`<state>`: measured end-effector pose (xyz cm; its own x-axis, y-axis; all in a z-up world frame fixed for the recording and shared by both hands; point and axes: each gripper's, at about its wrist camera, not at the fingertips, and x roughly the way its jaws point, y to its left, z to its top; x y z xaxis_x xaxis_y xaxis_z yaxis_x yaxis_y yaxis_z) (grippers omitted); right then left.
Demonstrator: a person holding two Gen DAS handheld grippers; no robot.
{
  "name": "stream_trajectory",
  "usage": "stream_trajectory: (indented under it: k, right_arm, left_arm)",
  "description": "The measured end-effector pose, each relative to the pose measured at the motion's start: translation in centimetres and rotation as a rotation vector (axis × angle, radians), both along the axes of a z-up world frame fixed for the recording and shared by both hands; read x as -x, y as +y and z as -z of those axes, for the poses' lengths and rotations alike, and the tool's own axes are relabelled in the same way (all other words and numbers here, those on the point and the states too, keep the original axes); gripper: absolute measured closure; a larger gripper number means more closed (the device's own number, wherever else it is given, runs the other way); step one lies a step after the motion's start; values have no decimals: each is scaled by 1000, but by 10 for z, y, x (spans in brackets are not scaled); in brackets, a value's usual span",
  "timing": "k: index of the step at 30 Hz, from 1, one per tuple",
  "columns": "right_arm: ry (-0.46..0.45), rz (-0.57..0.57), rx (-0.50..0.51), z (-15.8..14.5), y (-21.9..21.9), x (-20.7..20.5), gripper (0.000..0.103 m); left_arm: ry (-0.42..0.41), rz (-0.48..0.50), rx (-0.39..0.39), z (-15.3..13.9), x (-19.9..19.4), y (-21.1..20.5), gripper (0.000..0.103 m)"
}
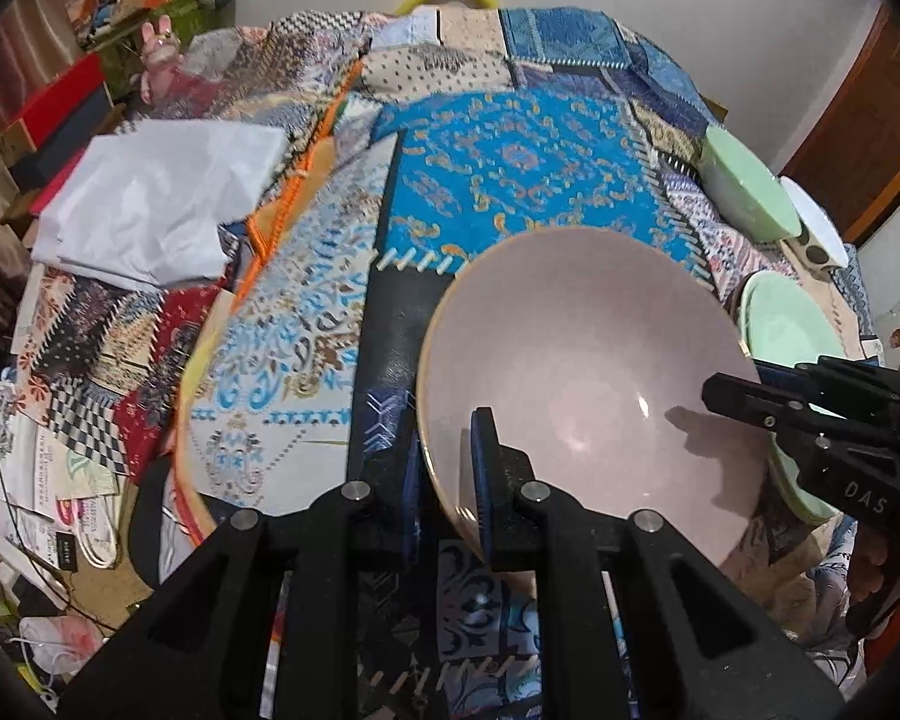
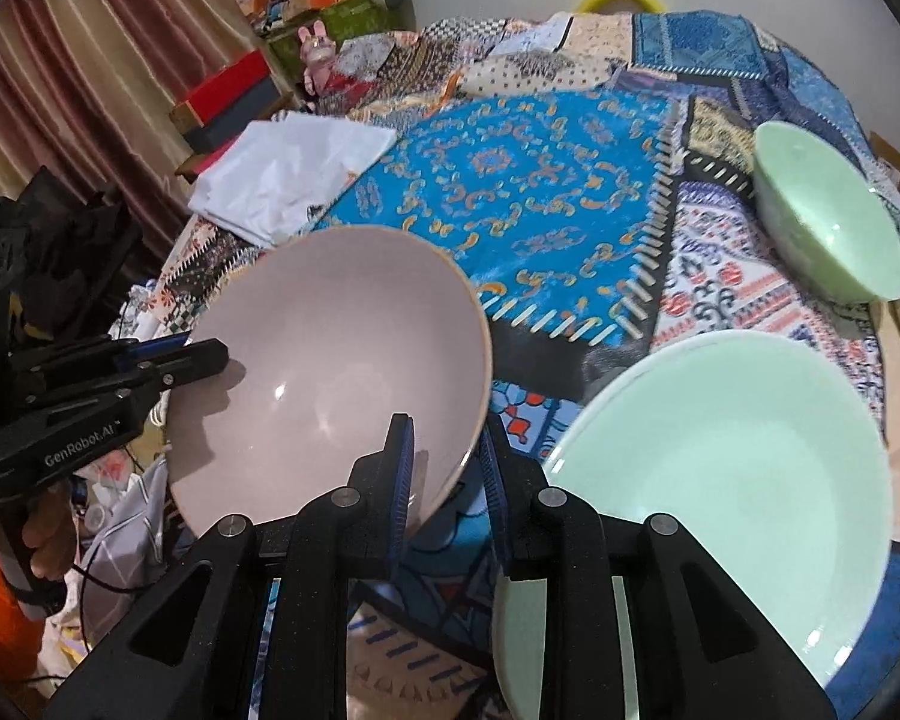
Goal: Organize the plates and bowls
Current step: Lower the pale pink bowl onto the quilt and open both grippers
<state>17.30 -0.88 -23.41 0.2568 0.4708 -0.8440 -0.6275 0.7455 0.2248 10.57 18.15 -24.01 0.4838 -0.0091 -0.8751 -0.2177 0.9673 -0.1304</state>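
From the left wrist, the left gripper point(image 1: 450, 483) clamps the near rim of the pink bowl point(image 1: 588, 372) above the patchwork tablecloth point(image 1: 510, 180); the right gripper point(image 1: 711, 390), marked "DAS", grips the far rim. From the right wrist, the left gripper reads "GenRobot.AI"; a green plate point(image 2: 726, 456) lies beside the bowl.

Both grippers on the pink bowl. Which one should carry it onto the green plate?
Right, probably. The right gripper pinches the pink bowl rim on the side facing the green plate; the left gripper grips the far rim.

Patchwork cloth point(image 2: 528, 192); white folded fabric point(image 2: 288, 180); pink toy rabbit point(image 2: 318, 54).
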Motion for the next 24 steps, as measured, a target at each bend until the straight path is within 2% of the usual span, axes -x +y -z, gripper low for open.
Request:
stream_trajectory:
  k: [9, 12, 14, 17, 24]
  right_arm:
    - [-129, 53, -69, -50, -35, 10, 76]
    - [-176, 78, -77, -64, -48, 11, 69]
    - [-213, 102, -85, -75, -60, 11, 57]
    - [-258, 140, -94, -88, -78, 7, 56]
    - [-323, 249, -97, -106, -123, -11, 46]
  left_arm:
    - [-121, -9, -72, -53, 11, -13, 63]
    - [-177, 11, -81, -73, 13, -25, 55]
    - [-209, 25, -85, -85, 11, -35, 53]
    - [-245, 52, -79, -101, 4, -49, 45]
    - [-289, 121, -85, -123, -27, -84, 35]
